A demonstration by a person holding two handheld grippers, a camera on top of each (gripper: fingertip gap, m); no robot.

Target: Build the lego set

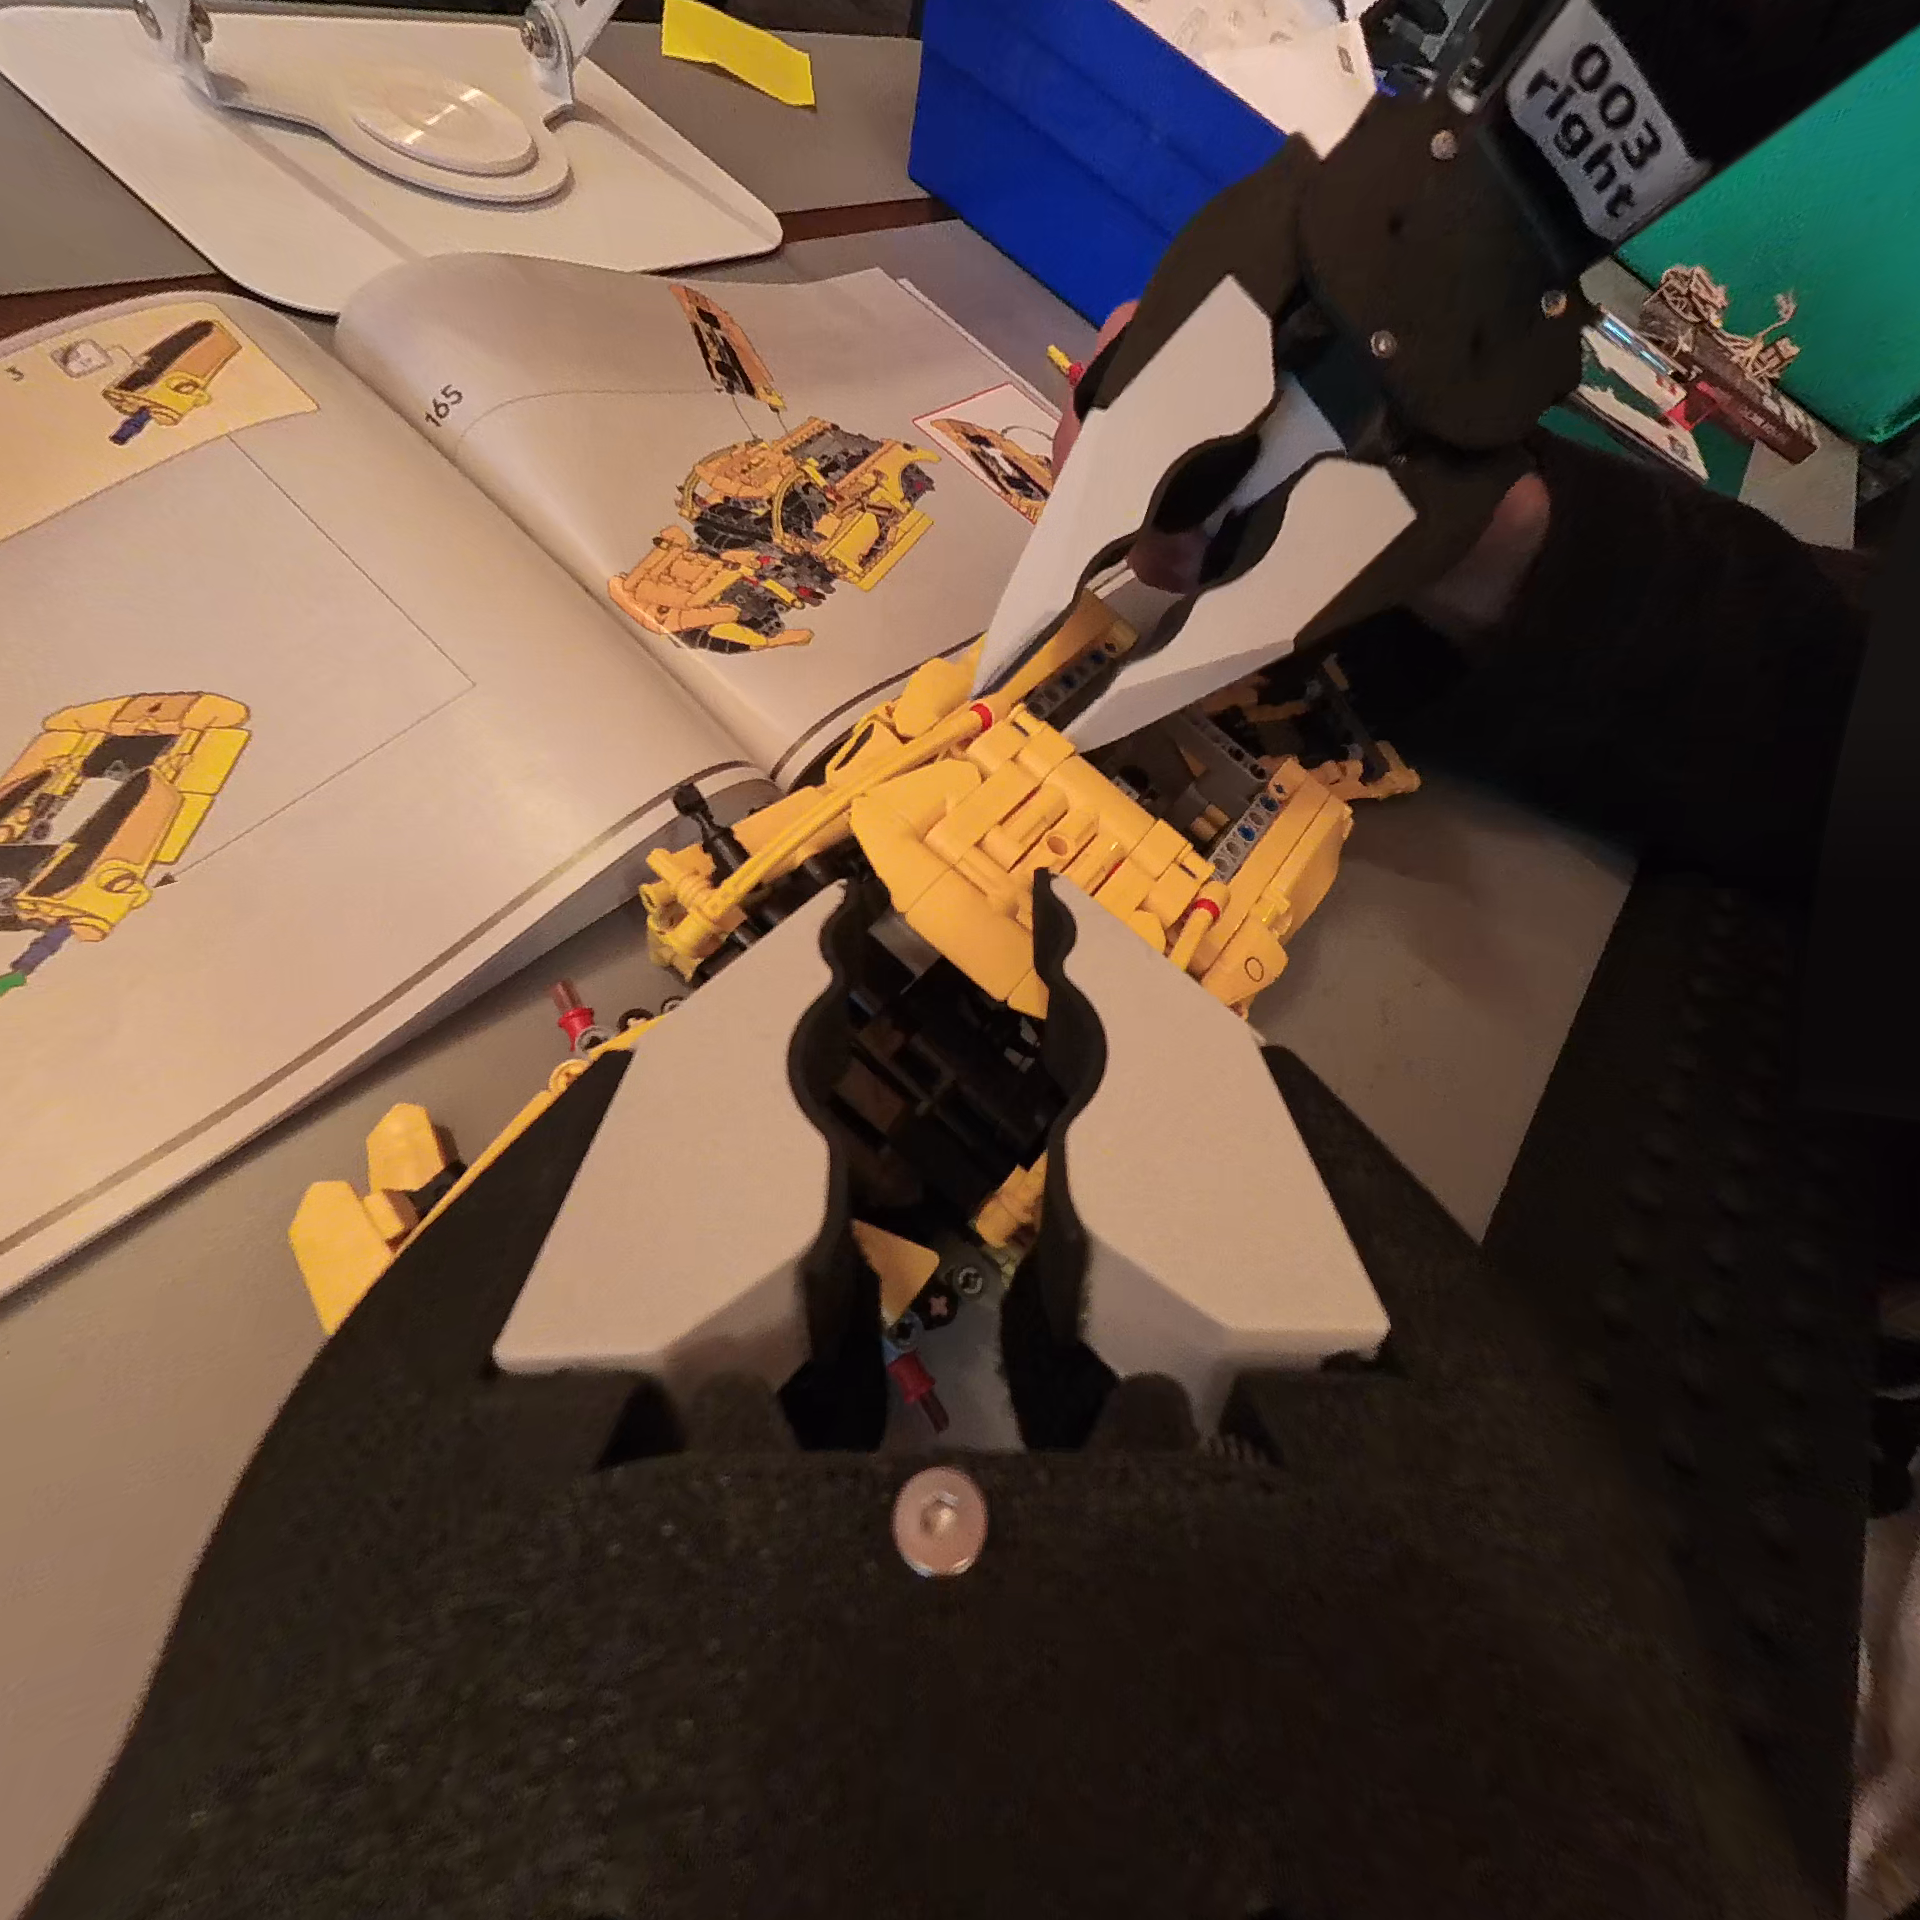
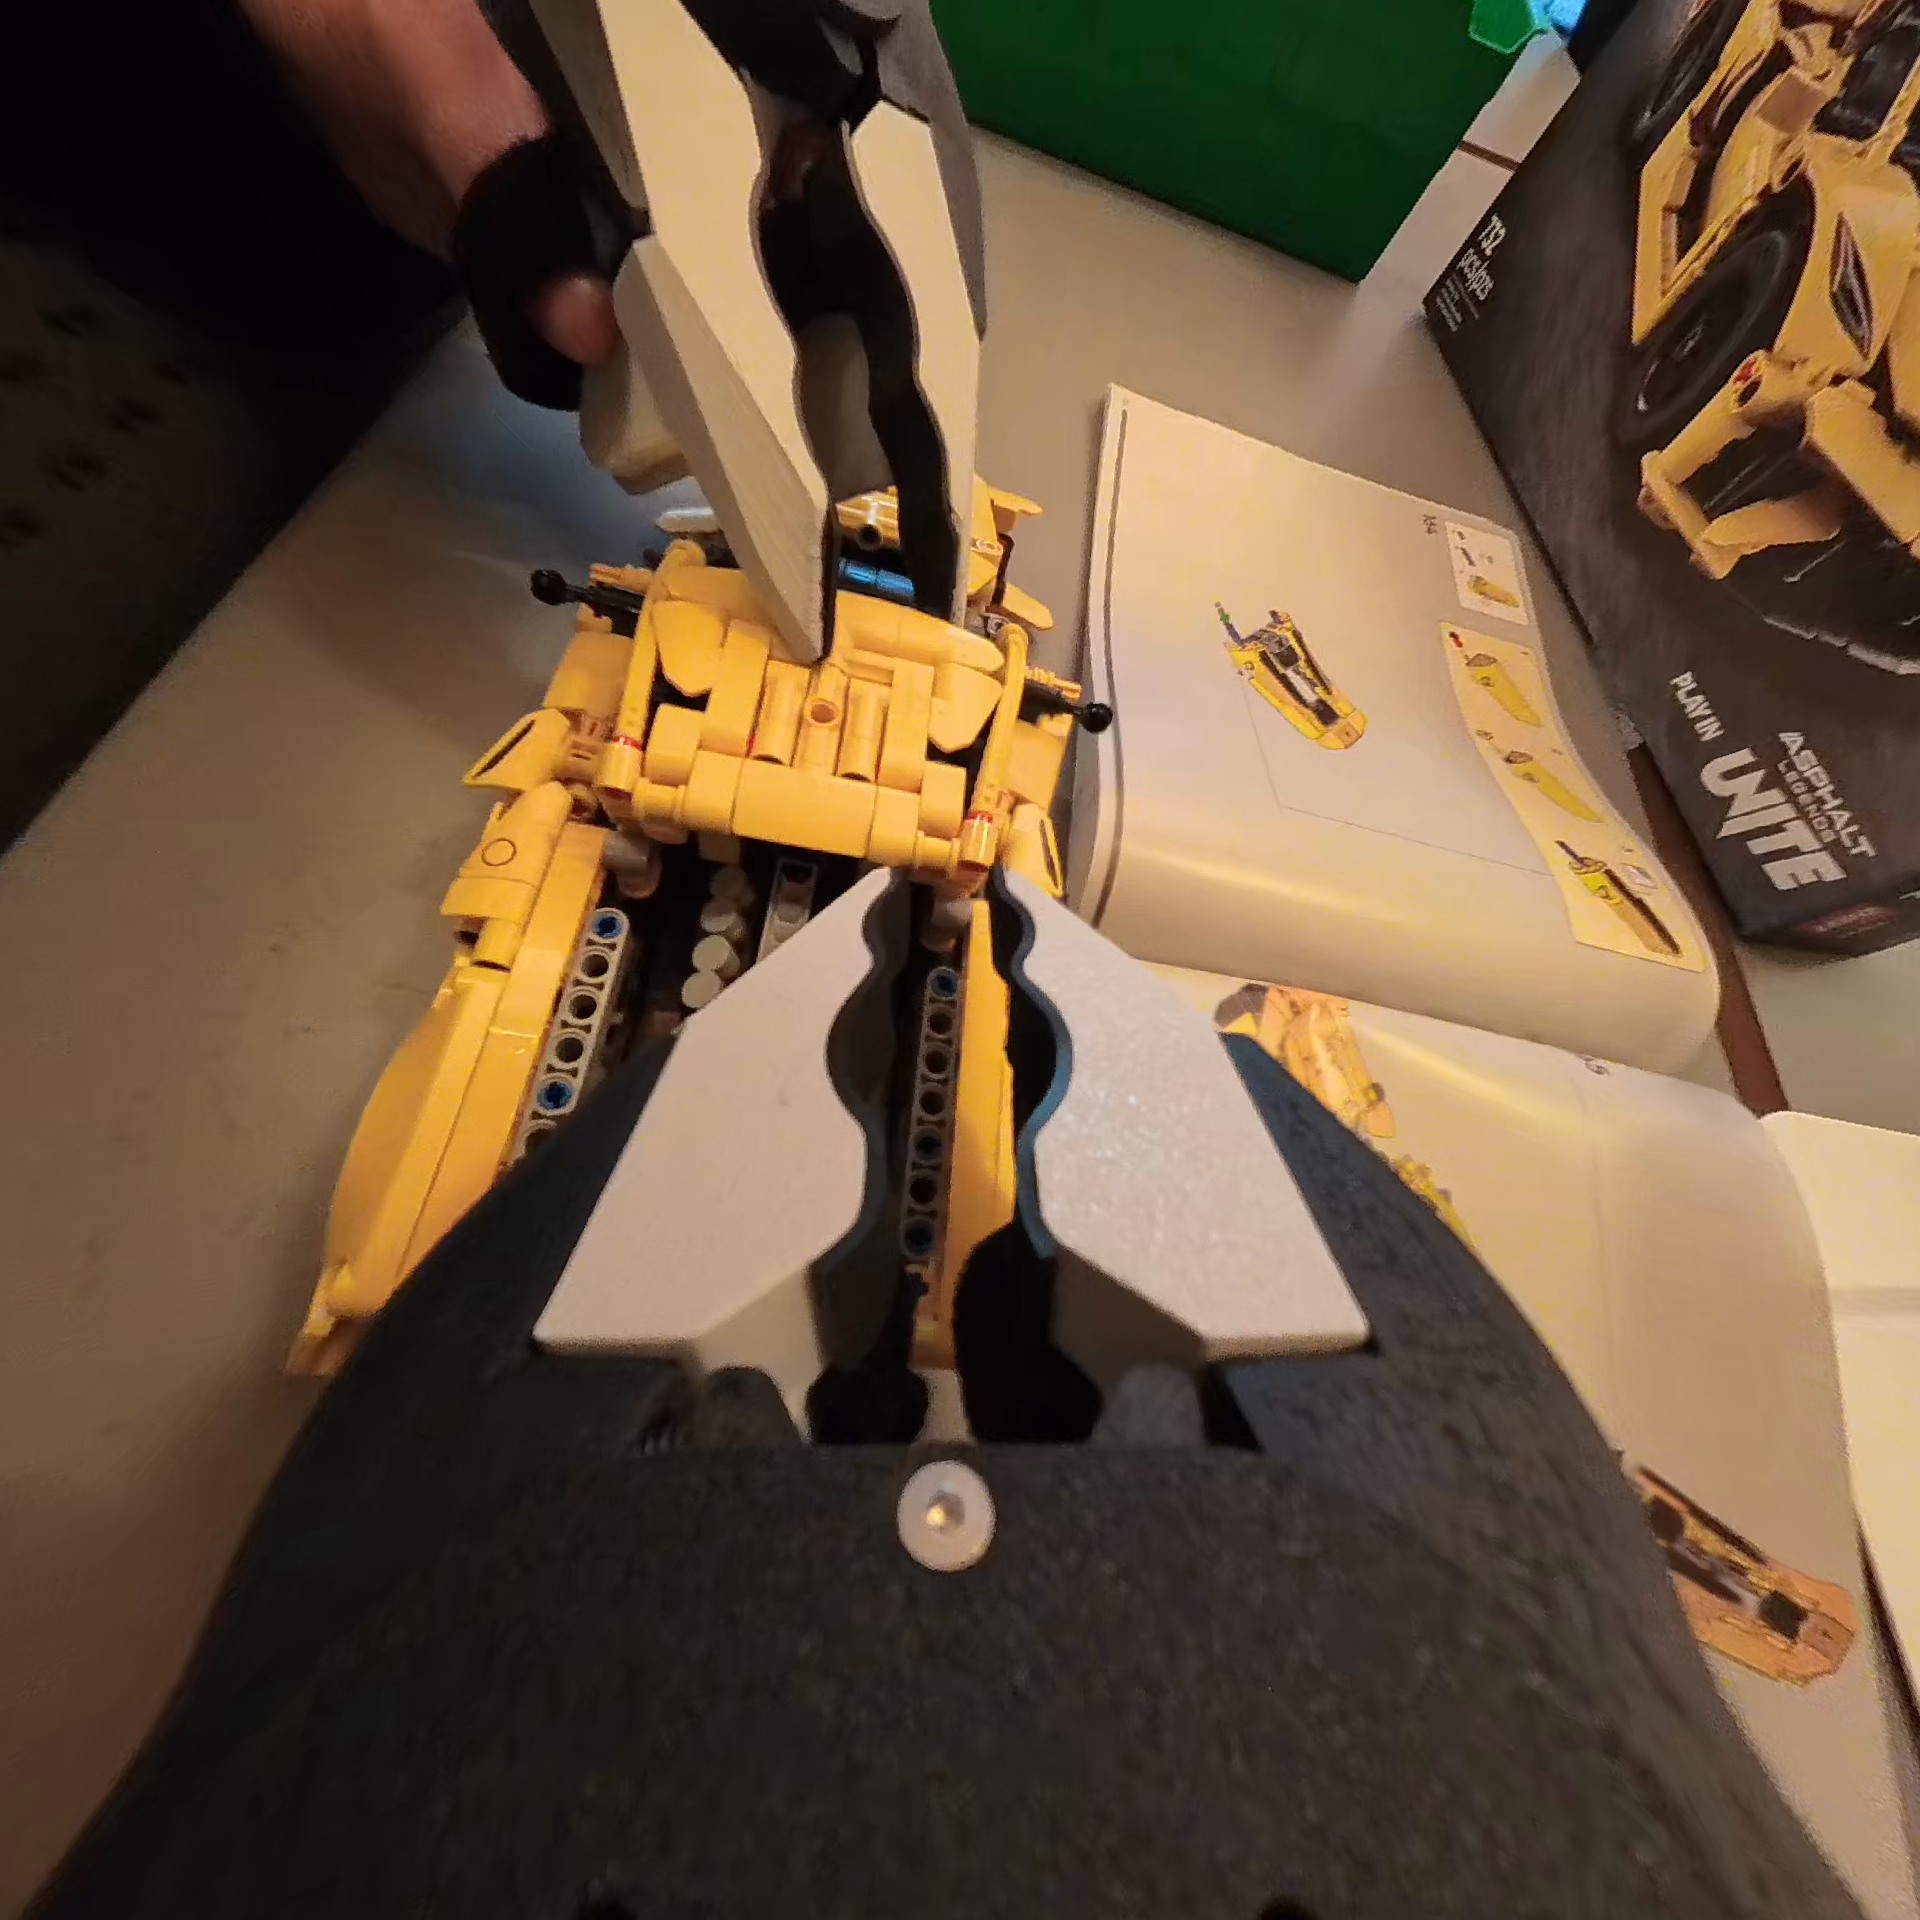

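Note:
A partly built yellow Lego car (image 1: 1039, 821) lies on the grey table beside the open instruction booklet (image 1: 416, 623). My left gripper (image 1: 935, 894) stands over one end of the car, its fingers closed around the dark inner frame. In the right wrist view it comes down from above (image 2: 883, 623) onto the far end of the car (image 2: 810, 769). My right gripper (image 2: 943, 878) is closed on the car's side wall, a grey holed beam (image 2: 930, 1101) with a yellow panel. In the left wrist view it reaches in from the upper right (image 1: 1029, 717).
A loose yellow piece (image 1: 353, 1205) and a red pin (image 1: 569, 1013) lie near the car. A blue bin (image 1: 1060, 135) and a white stand (image 1: 416, 156) sit at the back. The set's box (image 2: 1714, 416) and a green box (image 2: 1195, 104) stand beyond the booklet (image 2: 1351, 790). Left tips to right tips: about 5 cm. My right tips are about 15 cm from the loose yellow piece (image 1: 353, 1205), my left tips only 10 cm.

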